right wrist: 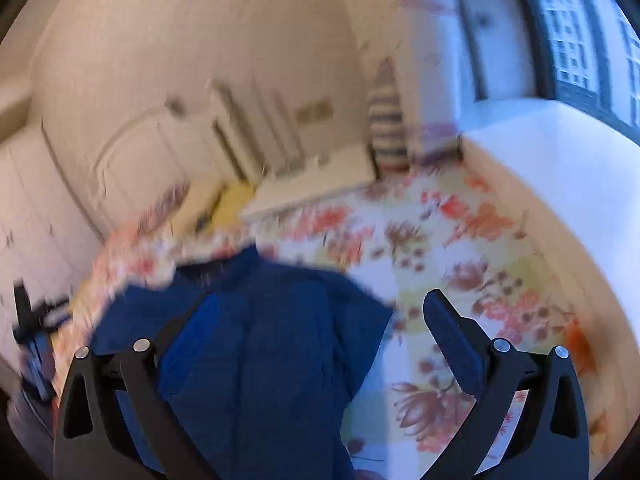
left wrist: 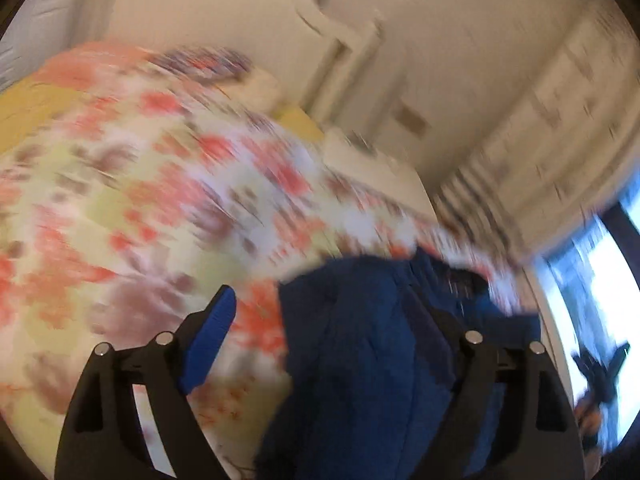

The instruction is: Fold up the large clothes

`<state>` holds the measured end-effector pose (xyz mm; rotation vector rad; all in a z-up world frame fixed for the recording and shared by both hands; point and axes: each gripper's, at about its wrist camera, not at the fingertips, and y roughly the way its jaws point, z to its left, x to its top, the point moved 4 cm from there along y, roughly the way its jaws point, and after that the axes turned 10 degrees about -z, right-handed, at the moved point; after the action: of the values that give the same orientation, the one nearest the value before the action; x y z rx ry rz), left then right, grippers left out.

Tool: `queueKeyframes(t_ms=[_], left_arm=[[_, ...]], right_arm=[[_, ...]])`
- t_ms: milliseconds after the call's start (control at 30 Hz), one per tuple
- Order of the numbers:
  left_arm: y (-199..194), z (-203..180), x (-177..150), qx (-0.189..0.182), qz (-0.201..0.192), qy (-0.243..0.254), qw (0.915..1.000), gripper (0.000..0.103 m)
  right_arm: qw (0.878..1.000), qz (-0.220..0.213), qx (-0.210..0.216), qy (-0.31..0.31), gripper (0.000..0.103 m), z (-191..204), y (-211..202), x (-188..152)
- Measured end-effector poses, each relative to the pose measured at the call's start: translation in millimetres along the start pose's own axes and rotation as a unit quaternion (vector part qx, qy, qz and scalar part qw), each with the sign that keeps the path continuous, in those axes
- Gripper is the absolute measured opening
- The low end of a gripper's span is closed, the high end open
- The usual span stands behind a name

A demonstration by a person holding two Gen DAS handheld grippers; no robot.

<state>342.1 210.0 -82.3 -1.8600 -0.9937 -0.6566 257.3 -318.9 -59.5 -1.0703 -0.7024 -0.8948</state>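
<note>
1. Dark blue garment (left wrist: 360, 360): lies bunched on the floral bedspread (left wrist: 120, 200), filling the lower centre-right of the left wrist view and the lower centre-left of the right wrist view (right wrist: 260, 340). Judged to have been laid there so a fold can be made on a broad, soft surface.
2. Left gripper (left wrist: 336, 332): jaws spread wide, one blue pad (left wrist: 208, 344) clear over the bedspread at lower left, the other finger against or behind the cloth at lower right (contact cannot be told through the blur). Nothing is pinched.
3. Right gripper (right wrist: 320, 340): jaws likewise spread, the garment's upper edge lying between them at lower centre; the pads do not press on it.
4. Edges: the garment's far hem is ragged and blurred in both views, so its corners cannot be placed exactly.
5. Open room: bare bedspread extends to the upper left in the left wrist view and to the right in the right wrist view (right wrist: 480, 260); a pale wardrobe (left wrist: 360, 40) stands beyond, well apart.
</note>
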Motion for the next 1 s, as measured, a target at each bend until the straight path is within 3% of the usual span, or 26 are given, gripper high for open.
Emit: queueKeyframes(t_ms=[67,200,300,333,367,400,433,467,533,633,733,800,867,933,1000], left_arm=[[21.5,-11.4,-13.4,-0.015,0.034,0.022,0.9991,0.085],[49.3,-32.5,-22.4,-0.008,0.058,0.085,0.9946,0.089],[73.2,-45.1,-27.8,-0.008,0.086,0.123,0.9887,0.091],[82.2,-47.1,-32.5,-0.015,0.100,0.126,0.9869,0.088],[86.2,-50.3,-37.6,-0.024,0.111,0.129,0.9852,0.063],[88.3,-53.7,-42.1,-0.025,0.109,0.140,0.9839,0.044],[84.9,-55.3,-42.4,-0.025,0.099,0.143,0.9844,0.014],[72.9,-58.1,-40.0,-0.030,0.076,0.140,0.9868,0.007],[36.5,-69.0,-27.4,-0.053,0.017,0.147,0.9876,0.006],[4.9,-86.4,5.0,-0.080,-0.025,0.140,0.9866,0.006],[20.3,-93.8,41.9,-0.054,-0.030,0.113,0.9917,0.006],[49.0,-96.3,56.9,-0.031,-0.015,0.093,0.9950,0.007],[92.0,-92.7,58.2,0.007,0.015,0.085,0.9962,0.007],[130.4,-79.9,40.4,0.044,0.053,0.080,0.9944,0.008],[162.7,-63.6,7.7,0.096,0.083,0.102,0.9867,0.016]], right_arm=[[0.999,0.028,0.003,-0.028,0.099,8.2,19.4,-15.8],[0.994,0.065,0.007,-0.083,0.099,22.8,51.2,-27.6],[0.992,0.086,0.029,-0.088,0.099,27.0,65.0,-29.9],[0.991,0.097,0.047,-0.079,0.094,27.0,69.8,-32.7],[0.990,0.102,0.060,-0.075,0.058,25.3,76.0,-35.9],[0.991,0.098,0.059,-0.076,0.037,26.8,75.1,-37.5],[0.992,0.079,0.045,-0.085,0.019,29.5,68.6,-36.7],[0.993,0.044,0.030,-0.102,0.013,35.6,53.8,-33.1],[0.994,-0.010,0.026,-0.109,0.009,47.5,18.7,-19.3],[0.992,-0.048,0.028,-0.115,0.008,60.2,-8.2,8.8],[0.993,-0.063,-0.001,-0.101,0.008,63.1,4.0,45.8],[0.997,-0.043,-0.019,-0.061,0.008,55.7,37.5,66.4],[0.998,-0.009,-0.046,-0.045,0.008,49.6,75.9,66.4],[0.994,0.048,-0.088,-0.052,0.008,39.6,123.4,41.1],[0.985,0.108,-0.123,-0.061,0.009,25.9,157.1,1.1]])
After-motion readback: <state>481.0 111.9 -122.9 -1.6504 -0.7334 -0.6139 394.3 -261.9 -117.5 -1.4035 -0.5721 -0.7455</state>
